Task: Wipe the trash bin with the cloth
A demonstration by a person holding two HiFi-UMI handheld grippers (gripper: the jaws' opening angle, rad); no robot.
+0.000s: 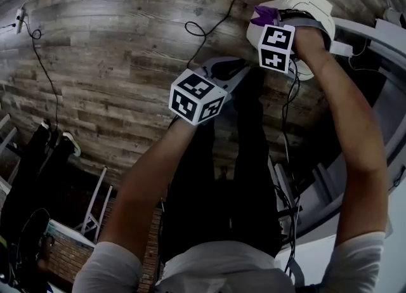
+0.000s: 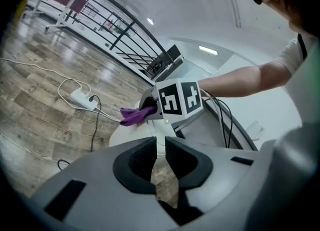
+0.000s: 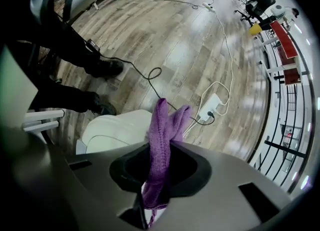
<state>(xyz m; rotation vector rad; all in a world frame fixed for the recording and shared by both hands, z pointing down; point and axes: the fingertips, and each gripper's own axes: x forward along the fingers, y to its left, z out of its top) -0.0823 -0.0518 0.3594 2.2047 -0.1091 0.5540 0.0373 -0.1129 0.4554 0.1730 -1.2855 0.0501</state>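
Note:
The white trash bin (image 1: 309, 7) stands on the wood floor at the top right of the head view. My right gripper (image 1: 265, 18) points steeply down over its lid, shut on a purple cloth (image 1: 264, 13). In the right gripper view the cloth (image 3: 161, 135) rises from between the jaws, with the bin's lid (image 3: 117, 127) just below and left of it. My left gripper (image 1: 233, 68) hovers lower left of the bin. Its jaws (image 2: 161, 142) stand nearly together and hold nothing. It faces the bin (image 2: 134, 136), the cloth (image 2: 134, 115) and the right gripper's marker cube (image 2: 179, 98).
A white power strip (image 3: 210, 105) with cables lies on the floor beyond the bin. A black cable (image 1: 204, 26) loops across the planks. Black shoes (image 3: 103, 68) stand nearby. A curved grey and white railing (image 1: 374, 35) runs along the right side.

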